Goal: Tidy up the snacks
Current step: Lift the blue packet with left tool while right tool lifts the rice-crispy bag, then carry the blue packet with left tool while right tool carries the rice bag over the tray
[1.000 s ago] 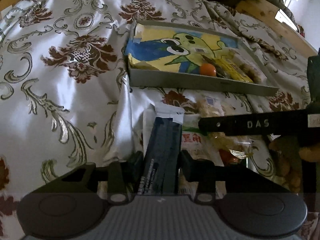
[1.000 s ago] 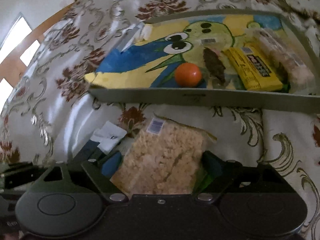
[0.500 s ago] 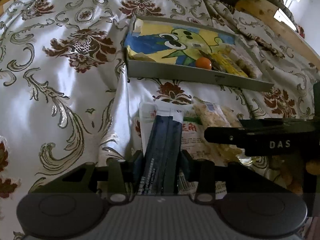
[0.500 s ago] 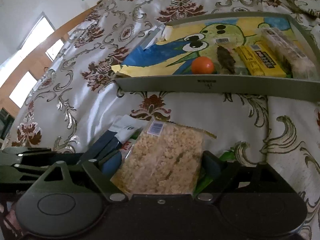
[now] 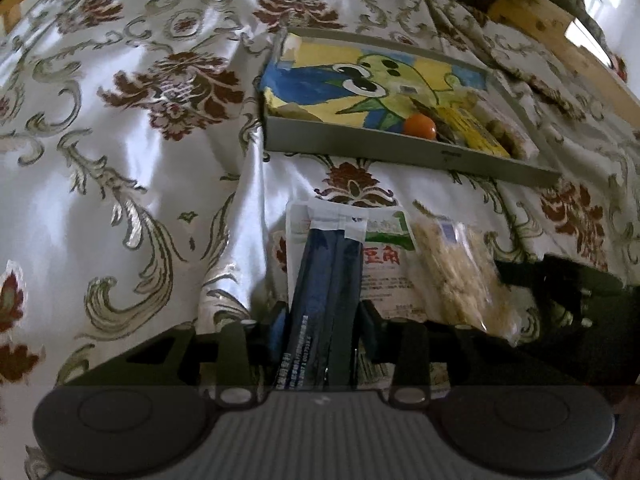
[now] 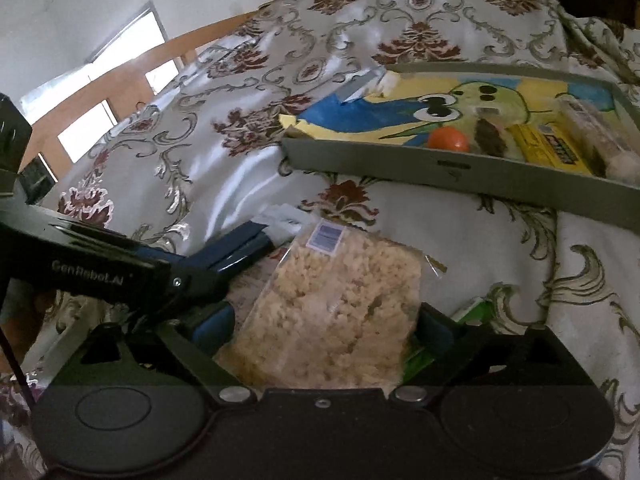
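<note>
The left gripper (image 5: 322, 316) is clamped on a long dark-blue snack packet with a white sealed end (image 5: 326, 284), which stands out forward between its fingers above the white satin bedspread patterned with brown flowers and grey scrolls (image 5: 132, 168). Under that packet lies a flat white-and-green pouch printed with red characters (image 5: 384, 256), resting on the bedspread.

The right gripper (image 6: 320, 332) is closed on a clear plastic bag of pale puffed-rice cake with a small blue-and-white label (image 6: 336, 308); the bag fills the gap between its fingers. In the left wrist view the same bag (image 5: 456, 276) sits just beside the pouch on its right side. A green wrapper edge (image 6: 472, 312) shows beneath the bag's right side.

Beyond both grippers, on the far part of the bedspread, lies a shallow grey rectangular cardboard tray lined with a yellow, blue and green cartoon picture (image 5: 400, 152). At the tray's right end, near its front wall, sit a small round orange fruit (image 5: 420, 126), a dark brown leaf-shaped piece (image 6: 490, 138), a yellow rectangular packet with black print (image 6: 550, 150) and a pale long bar in clear wrap (image 6: 600, 136), packed side by side. The tray's left part shows only the picture lining.
</note>
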A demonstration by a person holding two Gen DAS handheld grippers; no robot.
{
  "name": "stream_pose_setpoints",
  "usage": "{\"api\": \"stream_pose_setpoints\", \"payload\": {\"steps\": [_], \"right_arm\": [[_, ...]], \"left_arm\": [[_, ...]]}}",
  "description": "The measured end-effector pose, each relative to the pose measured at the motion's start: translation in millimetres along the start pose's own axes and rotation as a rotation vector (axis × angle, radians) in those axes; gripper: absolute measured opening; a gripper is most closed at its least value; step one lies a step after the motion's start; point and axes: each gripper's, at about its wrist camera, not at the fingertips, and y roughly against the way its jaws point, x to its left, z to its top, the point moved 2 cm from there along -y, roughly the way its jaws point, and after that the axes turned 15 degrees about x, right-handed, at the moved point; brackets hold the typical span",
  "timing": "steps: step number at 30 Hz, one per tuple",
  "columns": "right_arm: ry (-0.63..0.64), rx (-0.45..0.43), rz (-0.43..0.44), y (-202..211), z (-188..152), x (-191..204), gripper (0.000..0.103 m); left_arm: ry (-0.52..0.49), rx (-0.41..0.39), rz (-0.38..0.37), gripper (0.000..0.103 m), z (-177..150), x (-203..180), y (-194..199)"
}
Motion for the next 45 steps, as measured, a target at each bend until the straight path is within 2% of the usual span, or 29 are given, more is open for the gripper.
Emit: {"api": "stream_pose_setpoints", "payload": {"steps": [2,6,12,21,24,28,34,40,45], "right_arm": [[0.007,-0.005,0.003,-1.4,-1.6,1.1,0.096],[0.002,-0.033,-0.025,2.3,-3.8,1.1,0.078],[-0.032,-0.045,-0.021,8.4,-6.6,-2.3,0.077],[-0.074,-0.140,0.027,36.3,0.4,-10.5,0.077],[-0.093,-0.154,0.030,40.6,2.4,-16.6,0.077],[-0.112,-0.172,0.036,44.5,4.5,-23.5,0.077],[-0.119,-0.225,0.015,56.5,13.4,-34.9,0.077],[-0.146,-0.314,-0.022,76.1,32.3,-61.4,0.077],[-0.154,-0.398,-0.082,81.2,57.9,-87.5,0.077]], "left_arm": [[0.026,-0.012,-0.015,0.040,-2.0,3.2,0.6],[0.087,-0.033,-0.055,0.039,-4.4,9.9,2.0],[0.130,-0.043,-0.110,0.038,-9.0,16.4,6.9],[0.200,-0.067,-0.194,0.038,-15.1,20.2,19.5],[0.245,-0.083,-0.244,0.038,-13.6,21.1,25.3],[0.250,-0.108,-0.264,0.038,-9.6,18.2,31.9],[0.215,-0.151,-0.265,0.038,13.1,0.8,37.0],[0.174,-0.213,-0.243,0.038,52.0,-24.4,37.0],[0.174,-0.299,-0.209,0.038,91.0,-46.2,34.1]]}}
